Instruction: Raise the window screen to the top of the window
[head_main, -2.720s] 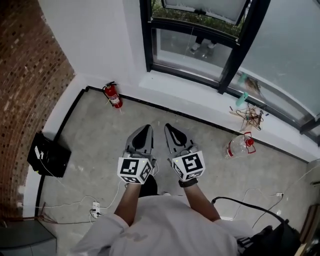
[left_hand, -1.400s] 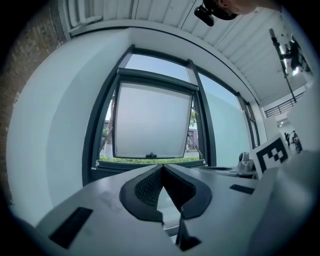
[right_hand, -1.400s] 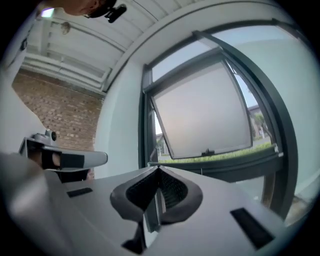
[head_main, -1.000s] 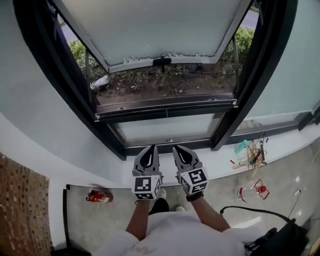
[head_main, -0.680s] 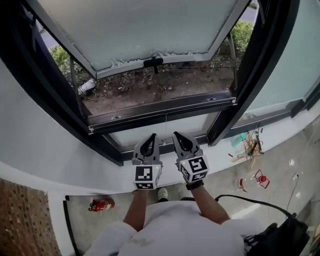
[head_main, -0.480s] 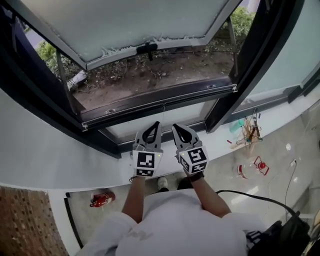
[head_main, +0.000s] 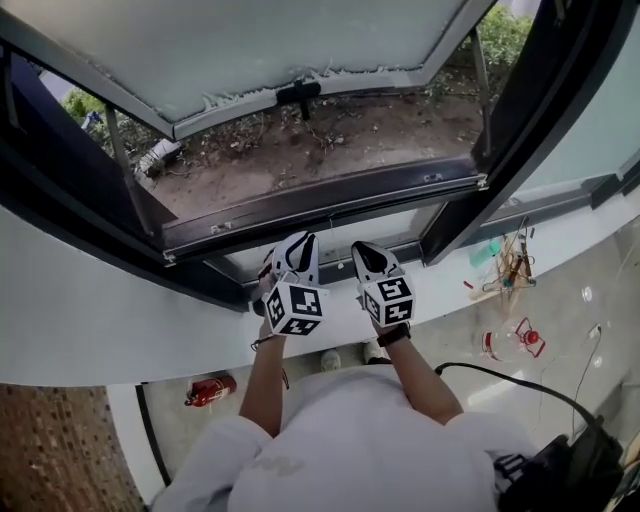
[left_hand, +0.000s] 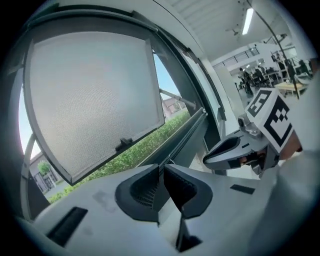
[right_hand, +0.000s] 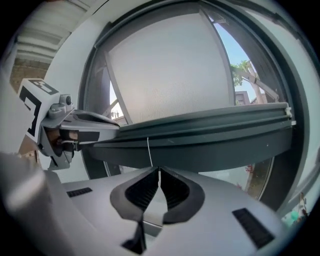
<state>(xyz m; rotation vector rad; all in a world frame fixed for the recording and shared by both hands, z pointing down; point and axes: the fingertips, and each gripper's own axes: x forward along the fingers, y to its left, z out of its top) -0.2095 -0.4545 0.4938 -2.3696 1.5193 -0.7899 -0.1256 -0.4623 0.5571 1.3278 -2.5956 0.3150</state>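
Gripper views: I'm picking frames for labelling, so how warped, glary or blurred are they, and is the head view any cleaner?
Left gripper view: strong fisheye with black corners, the open pane bowed yet its fine texture sharp. Right gripper view: same warp, the dark rail curves, and that pane is washed out by daylight. Head view: even daylight, sharp, only mild bending of the frame lines.

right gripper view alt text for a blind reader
The right gripper, jaws shut, points at a dark window bar from which a thin white cord hangs toward its tips. The left gripper is at left, a pale open sash beyond.
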